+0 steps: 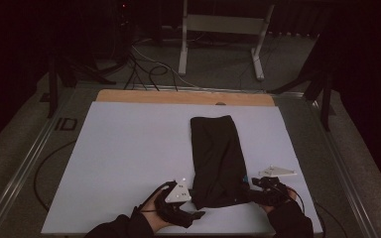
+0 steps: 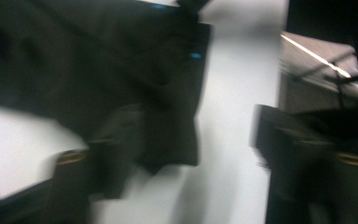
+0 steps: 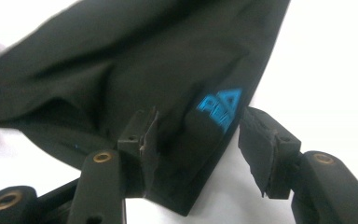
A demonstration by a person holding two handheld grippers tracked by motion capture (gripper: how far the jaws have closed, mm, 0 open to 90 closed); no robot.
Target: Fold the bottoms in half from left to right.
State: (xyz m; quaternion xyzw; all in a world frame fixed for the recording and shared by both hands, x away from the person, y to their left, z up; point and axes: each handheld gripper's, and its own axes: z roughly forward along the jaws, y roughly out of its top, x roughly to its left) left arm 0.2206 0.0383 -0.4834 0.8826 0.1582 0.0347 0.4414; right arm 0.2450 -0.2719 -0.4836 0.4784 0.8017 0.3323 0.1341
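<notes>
So there's a folded black garment (image 1: 215, 159) lying on the white desk (image 1: 129, 158), a bit right of the middle, long side running from the far edge toward the near edge. Both hands are down at its near end. The left tool (image 1: 194, 197) sits at the garment's near left corner, and in the left gripper view the cloth (image 2: 121, 84) hangs between its jaws, but it's too blurry to tell if they're actually pinching it. The right tool (image 1: 250, 191) is at the near right corner; in the right gripper view its jaws straddle the hem (image 3: 191, 154) beside a blue logo (image 3: 220, 106), one pad touching, the other apart from the fabric, so spread, not clamped
</notes>
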